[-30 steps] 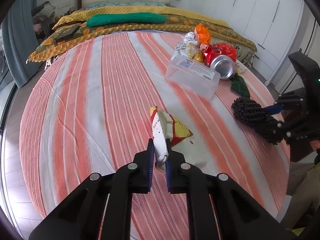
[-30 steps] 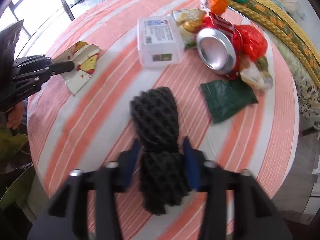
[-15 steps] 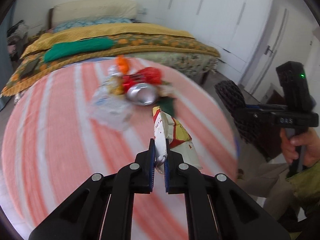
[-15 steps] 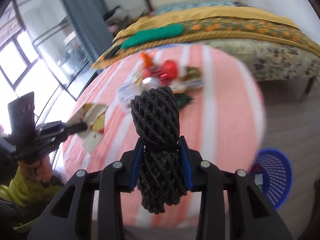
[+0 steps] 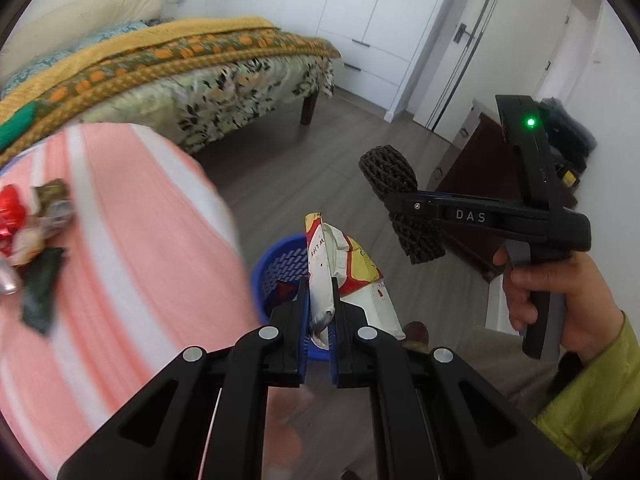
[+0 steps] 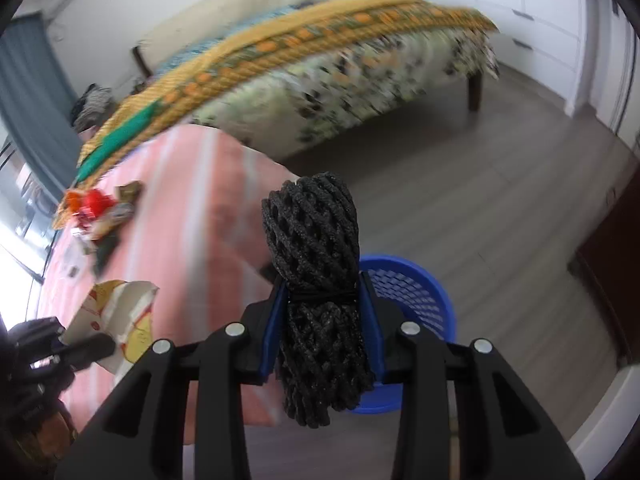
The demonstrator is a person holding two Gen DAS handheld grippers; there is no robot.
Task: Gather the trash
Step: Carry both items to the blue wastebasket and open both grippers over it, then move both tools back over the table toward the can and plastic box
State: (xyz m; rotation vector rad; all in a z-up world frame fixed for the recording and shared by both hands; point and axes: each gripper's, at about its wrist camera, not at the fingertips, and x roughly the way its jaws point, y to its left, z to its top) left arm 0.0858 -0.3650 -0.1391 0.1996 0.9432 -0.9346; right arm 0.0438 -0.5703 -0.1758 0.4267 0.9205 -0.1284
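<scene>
My left gripper (image 5: 319, 300) is shut on a crumpled white, yellow and red wrapper (image 5: 340, 264), held over the floor just above a blue basket (image 5: 280, 276). My right gripper (image 6: 322, 300) is shut on a black foam net roll (image 6: 312, 236), with the blue basket (image 6: 416, 292) right behind it. In the left wrist view the black net roll (image 5: 394, 184) hangs to the right in the right gripper (image 5: 412, 210), gripped by a hand (image 5: 560, 292). In the right wrist view the wrapper (image 6: 116, 312) shows at the lower left in the left gripper (image 6: 70, 350).
The round table with a pink striped cloth (image 5: 120, 260) lies left, with the remaining trash pile (image 5: 28, 220), blurred, on it. A bed with a yellow patterned cover (image 5: 200, 72) stands behind. White wardrobes (image 5: 380, 20) line the far wall; a dark cabinet (image 5: 472, 184) stands right.
Both grippers swung off the table to the right with their loads, and now hang over the floor by the blue basket. The table and trash pile have slid left in both views.
</scene>
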